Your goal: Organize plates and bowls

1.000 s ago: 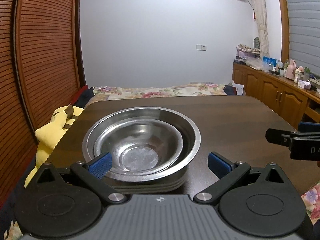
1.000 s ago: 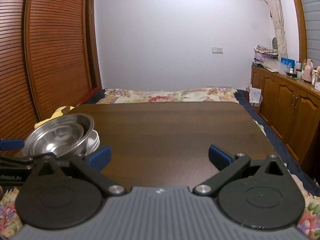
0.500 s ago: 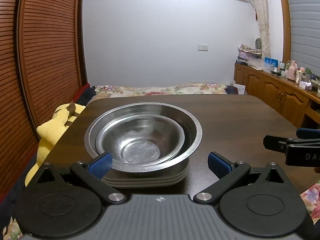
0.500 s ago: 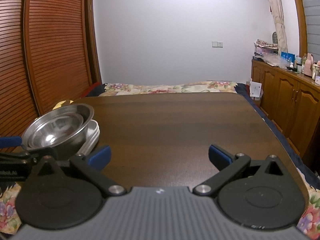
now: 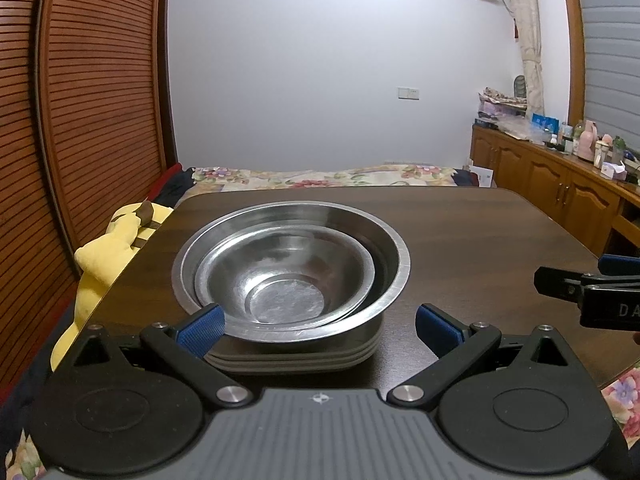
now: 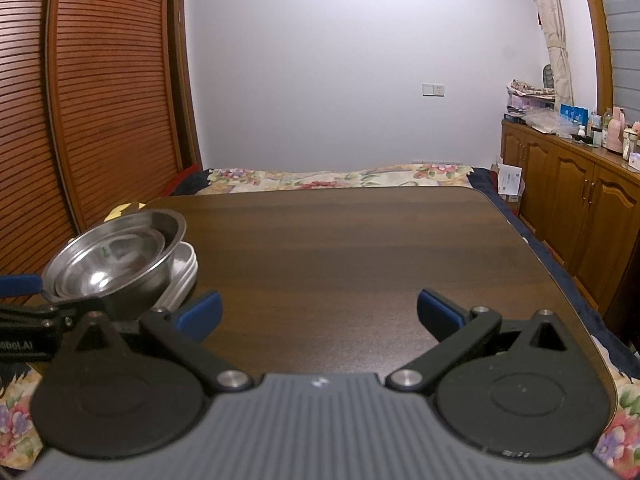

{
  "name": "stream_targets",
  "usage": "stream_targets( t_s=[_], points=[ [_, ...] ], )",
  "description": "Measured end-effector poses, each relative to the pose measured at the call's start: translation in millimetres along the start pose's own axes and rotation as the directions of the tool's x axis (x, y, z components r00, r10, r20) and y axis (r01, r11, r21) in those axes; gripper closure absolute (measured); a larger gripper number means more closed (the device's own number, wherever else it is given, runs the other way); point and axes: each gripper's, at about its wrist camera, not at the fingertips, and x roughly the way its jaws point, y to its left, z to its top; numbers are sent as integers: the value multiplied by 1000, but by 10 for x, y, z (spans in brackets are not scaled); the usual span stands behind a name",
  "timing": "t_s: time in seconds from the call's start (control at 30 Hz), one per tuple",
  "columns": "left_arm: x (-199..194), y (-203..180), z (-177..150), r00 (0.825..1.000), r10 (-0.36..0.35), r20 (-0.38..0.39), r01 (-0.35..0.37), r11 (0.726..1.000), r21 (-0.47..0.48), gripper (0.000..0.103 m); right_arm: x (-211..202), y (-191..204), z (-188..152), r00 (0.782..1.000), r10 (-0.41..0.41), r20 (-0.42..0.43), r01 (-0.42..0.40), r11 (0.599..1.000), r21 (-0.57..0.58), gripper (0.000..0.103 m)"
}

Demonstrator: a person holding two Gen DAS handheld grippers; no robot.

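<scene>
Two steel bowls sit nested, the smaller bowl [image 5: 280, 276] inside the larger bowl [image 5: 392, 252], on a stack of pale plates [image 5: 296, 360] whose edges show as about four layers; the exact count is hard to tell. The stack stands on the near left part of the dark wooden worktop [image 5: 480, 240]. The left hand-held gripper [image 5: 318, 326] is spread wide and grips nothing; the stack lies straight ahead between its blue fingertips [image 5: 200, 326], the left one just beside the larger bowl's rim, contact unclear. The right hand-held gripper [image 6: 318, 312] is likewise wide open and empty over bare worktop, with the stack well off to its left. One yellow plush toy [image 5: 108, 248] lies beside the worktop's left edge.
</scene>
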Motion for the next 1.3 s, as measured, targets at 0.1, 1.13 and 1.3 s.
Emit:
stream_targets(
  t_s=[0.1,1.13,1.3],
  points=[
    [0,1,0,1000,-1,0,1,1000,-1,0,-2,-2,1,1000,0,1,0,1000,2,0],
    [14,49,6,1000,5,-1,-5,1000,-8,0,1,-5,4,1000,-1,2,1,1000,2,0],
    [15,52,6,1000,4,-1,-4,1000,-8,0,3,-3,4,1000,-1,2,1,1000,1,0]
  ],
)
